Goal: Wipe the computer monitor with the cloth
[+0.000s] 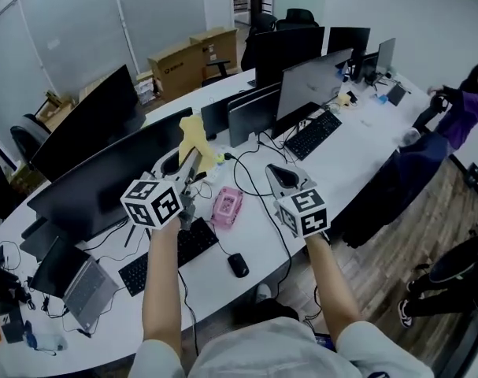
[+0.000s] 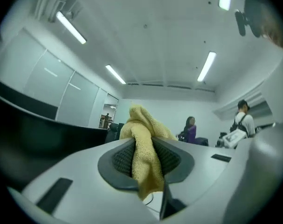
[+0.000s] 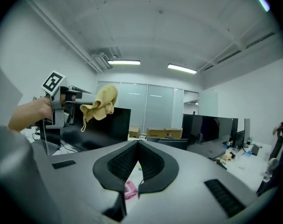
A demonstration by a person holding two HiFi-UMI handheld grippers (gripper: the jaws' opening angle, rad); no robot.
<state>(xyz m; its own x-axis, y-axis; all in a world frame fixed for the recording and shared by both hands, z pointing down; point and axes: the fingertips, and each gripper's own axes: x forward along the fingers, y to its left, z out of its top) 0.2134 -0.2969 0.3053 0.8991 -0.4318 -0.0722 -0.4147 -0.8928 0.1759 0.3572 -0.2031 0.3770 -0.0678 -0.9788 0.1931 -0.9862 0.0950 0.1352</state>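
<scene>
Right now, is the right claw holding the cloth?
No, the right claw is shut on nothing; the yellow cloth sits clamped in the left claw.

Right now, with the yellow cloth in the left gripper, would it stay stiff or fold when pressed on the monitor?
Probably floppy: the yellow cloth droops in loose folds from the left gripper. It looks like light terry, so it should bunch rather than push flat against the monitor. Its nap likely grips, not slips.

Keyboard (image 1: 169, 257), pink case (image 1: 227, 206), mouse (image 1: 238, 264) crowd desk (image 1: 211, 280) before monitor (image 1: 105, 183).
</scene>
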